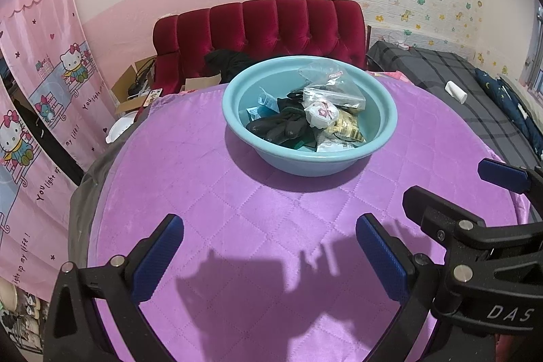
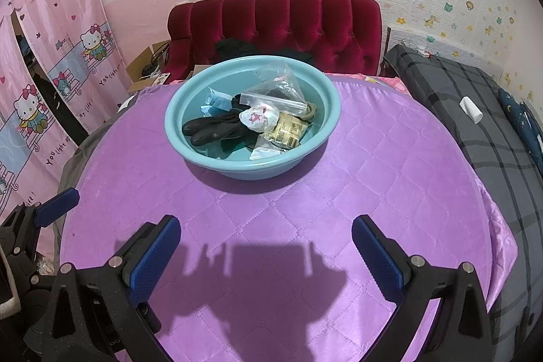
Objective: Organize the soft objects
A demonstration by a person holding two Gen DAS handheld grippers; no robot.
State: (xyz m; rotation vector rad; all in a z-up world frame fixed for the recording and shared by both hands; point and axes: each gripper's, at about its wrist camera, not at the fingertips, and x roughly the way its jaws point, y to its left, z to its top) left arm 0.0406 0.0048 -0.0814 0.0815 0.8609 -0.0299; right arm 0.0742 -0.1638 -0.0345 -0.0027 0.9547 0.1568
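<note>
A light blue basin (image 1: 234, 114) (image 2: 176, 124) stands on the purple quilted cloth (image 1: 203, 209) (image 2: 390, 175). In it lie black gloves (image 1: 281, 124) (image 2: 210, 128), a white bundle with a pink print (image 1: 320, 114) (image 2: 259, 119), a clear zip bag (image 1: 334, 90) (image 2: 281, 90), a yellow packet (image 1: 346, 126) (image 2: 288, 128) and a blue cloth (image 2: 217, 100). My left gripper (image 1: 269, 255) is open and empty, well short of the basin. My right gripper (image 2: 266, 251) is open and empty too. The right gripper also shows in the left wrist view (image 1: 458, 189).
A red tufted sofa (image 1: 258, 29) (image 2: 278, 26) stands behind the table with black clothing (image 1: 227, 61) on it. A grey plaid bed (image 1: 475, 104) (image 2: 482, 111) with a white tube (image 1: 455, 91) (image 2: 470, 110) lies right. Hello Kitty curtains (image 1: 37, 97) hang left.
</note>
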